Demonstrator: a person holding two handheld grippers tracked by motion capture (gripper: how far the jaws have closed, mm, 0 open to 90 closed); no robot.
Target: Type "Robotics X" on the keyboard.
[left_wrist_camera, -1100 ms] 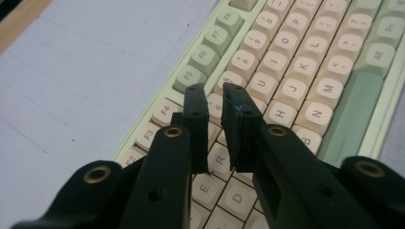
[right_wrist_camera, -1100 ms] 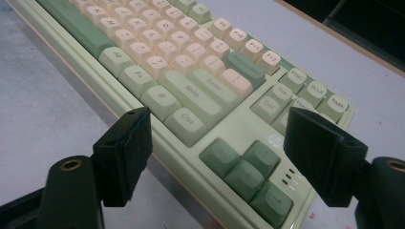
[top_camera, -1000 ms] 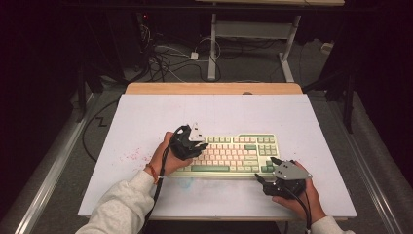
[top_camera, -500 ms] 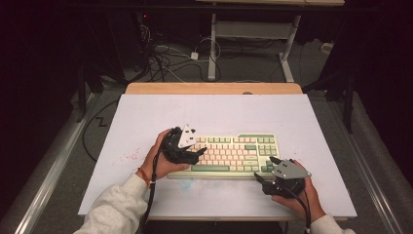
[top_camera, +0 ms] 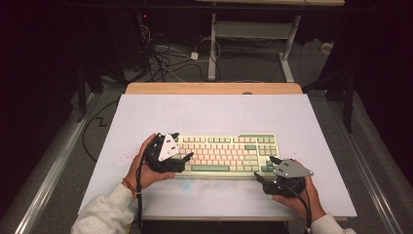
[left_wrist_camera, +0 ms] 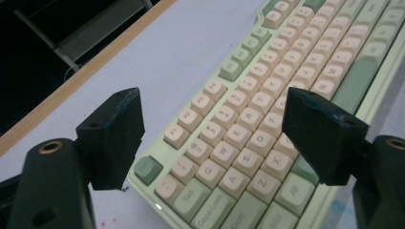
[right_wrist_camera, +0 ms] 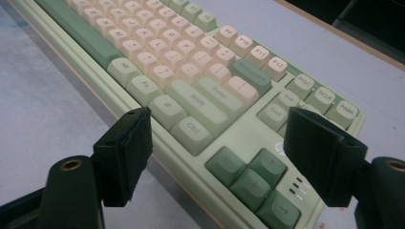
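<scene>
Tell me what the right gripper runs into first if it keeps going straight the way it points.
Most likely the keyboard. The right gripper, jaws open with nothing between them, points at its near right corner, where the arrow keys lie straight ahead. How far short of it the jaws stand is hard to judge.

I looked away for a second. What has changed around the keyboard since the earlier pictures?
The left hand-held gripper slid left along the pale green and cream keyboard to its left end, and its jaws have just been opening; nothing sits between them. The right hand-held gripper stayed open at the keyboard's near right corner. The keyboard itself kept its place on the white table top.
</scene>
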